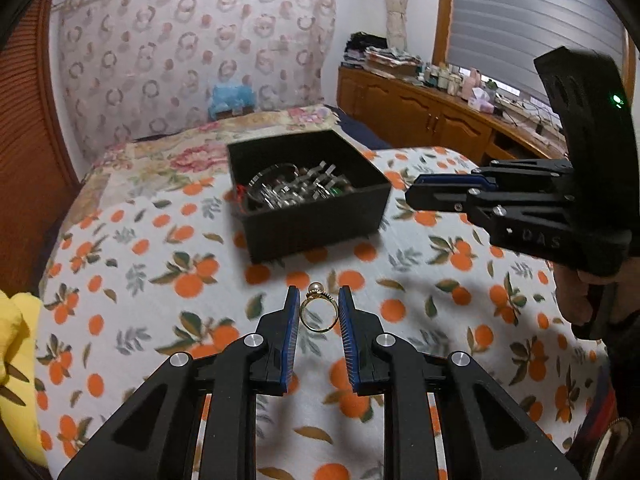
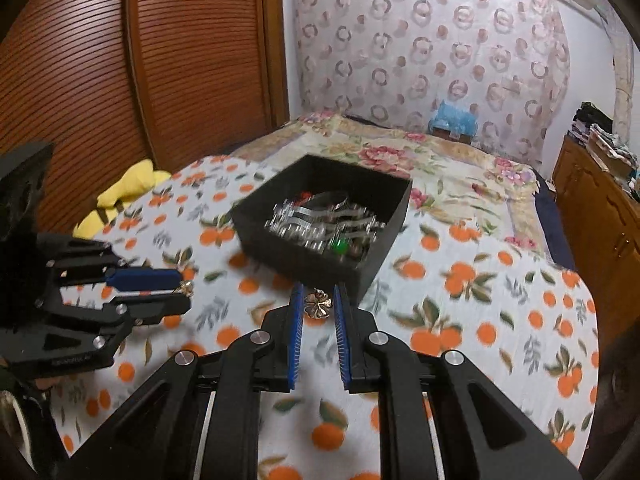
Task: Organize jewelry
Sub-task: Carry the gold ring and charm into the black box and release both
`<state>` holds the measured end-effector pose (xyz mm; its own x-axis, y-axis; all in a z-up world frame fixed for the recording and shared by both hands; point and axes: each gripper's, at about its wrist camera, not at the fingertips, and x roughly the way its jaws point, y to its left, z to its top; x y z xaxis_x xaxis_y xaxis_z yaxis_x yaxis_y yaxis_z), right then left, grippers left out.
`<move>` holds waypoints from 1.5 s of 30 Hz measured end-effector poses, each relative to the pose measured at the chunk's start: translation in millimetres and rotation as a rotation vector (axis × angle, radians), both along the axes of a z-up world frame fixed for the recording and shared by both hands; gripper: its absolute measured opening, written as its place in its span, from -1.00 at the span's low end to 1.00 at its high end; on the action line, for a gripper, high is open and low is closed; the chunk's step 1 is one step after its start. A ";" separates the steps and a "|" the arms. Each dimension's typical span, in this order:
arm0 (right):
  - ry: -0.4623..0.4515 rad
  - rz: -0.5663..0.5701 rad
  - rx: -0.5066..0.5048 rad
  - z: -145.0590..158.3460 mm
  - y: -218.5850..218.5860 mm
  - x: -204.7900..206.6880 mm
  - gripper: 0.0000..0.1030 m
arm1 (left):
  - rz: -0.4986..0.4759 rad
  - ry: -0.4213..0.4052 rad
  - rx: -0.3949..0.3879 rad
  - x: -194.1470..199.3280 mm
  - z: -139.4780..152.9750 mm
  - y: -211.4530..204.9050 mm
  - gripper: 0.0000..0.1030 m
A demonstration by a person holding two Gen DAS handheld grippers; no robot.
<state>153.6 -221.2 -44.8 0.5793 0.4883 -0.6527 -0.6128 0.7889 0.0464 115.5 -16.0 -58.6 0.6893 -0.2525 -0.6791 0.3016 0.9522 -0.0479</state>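
Two pieces are in hand: our left gripper is clamped on a gold ring with a pearl, our right gripper on a gold clover-shaped ornament. Both hang above the orange-print cloth, just short of the black square box of silver jewelry. Next, we judge, comes carrying them over its rim and letting go. Both grippers tilt downward, toward the box.

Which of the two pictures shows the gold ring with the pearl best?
The left wrist view: the gold pearl-topped ring stands face-on between the left gripper fingers, its hoop whole. The right wrist view shows only a gold glint at that gripper's tips.
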 end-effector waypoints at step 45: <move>-0.039 -0.104 0.040 10.8 -11.9 67.2 -0.54 | 0.067 -0.043 0.043 99.9 23.7 -7.5 -0.64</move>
